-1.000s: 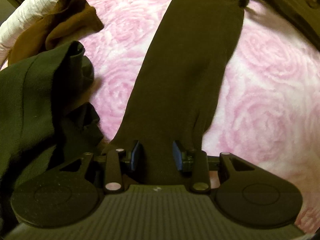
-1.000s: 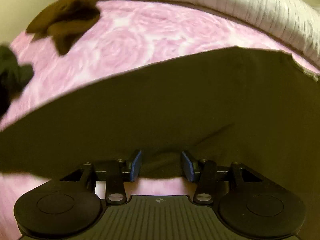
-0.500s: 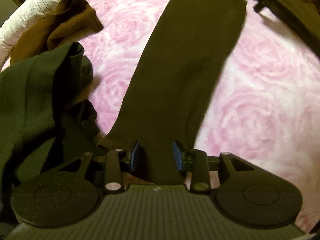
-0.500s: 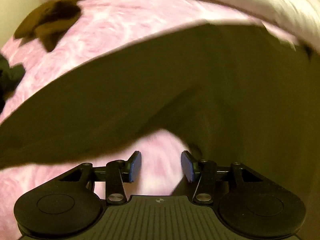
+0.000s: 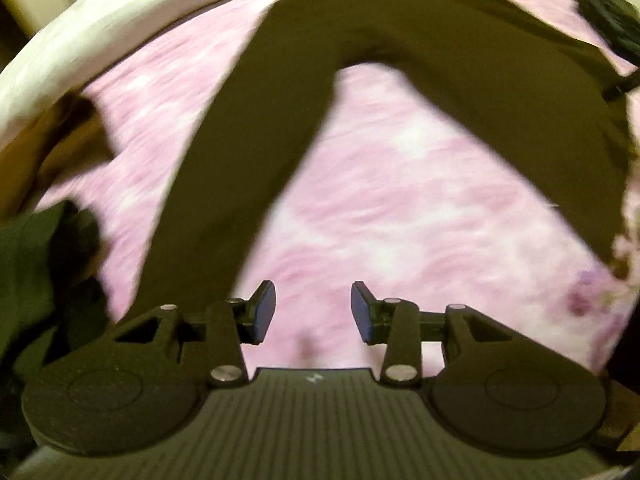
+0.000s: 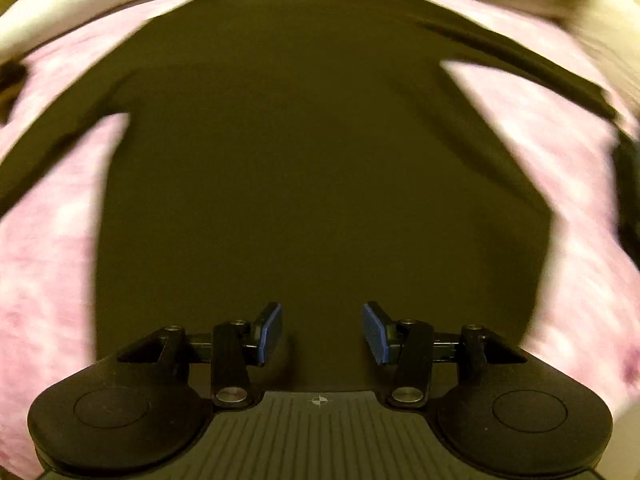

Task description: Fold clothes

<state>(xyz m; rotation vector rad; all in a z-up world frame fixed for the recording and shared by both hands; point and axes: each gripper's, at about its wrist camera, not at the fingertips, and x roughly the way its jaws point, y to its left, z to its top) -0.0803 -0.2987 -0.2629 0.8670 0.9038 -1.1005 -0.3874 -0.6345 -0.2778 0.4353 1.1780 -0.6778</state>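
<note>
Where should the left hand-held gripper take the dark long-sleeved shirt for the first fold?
Probably at the sleeve cuff, coming from above. The dark long-sleeved shirt lies flat on the pink blanket, and that sleeve runs straight toward the empty, opening left hand-held gripper.

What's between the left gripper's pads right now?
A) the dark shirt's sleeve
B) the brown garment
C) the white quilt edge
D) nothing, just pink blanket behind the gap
D: the left gripper has only pink blanket showing in its gap; the dark shirt sleeve runs off to its left, clear of the pads.
</note>
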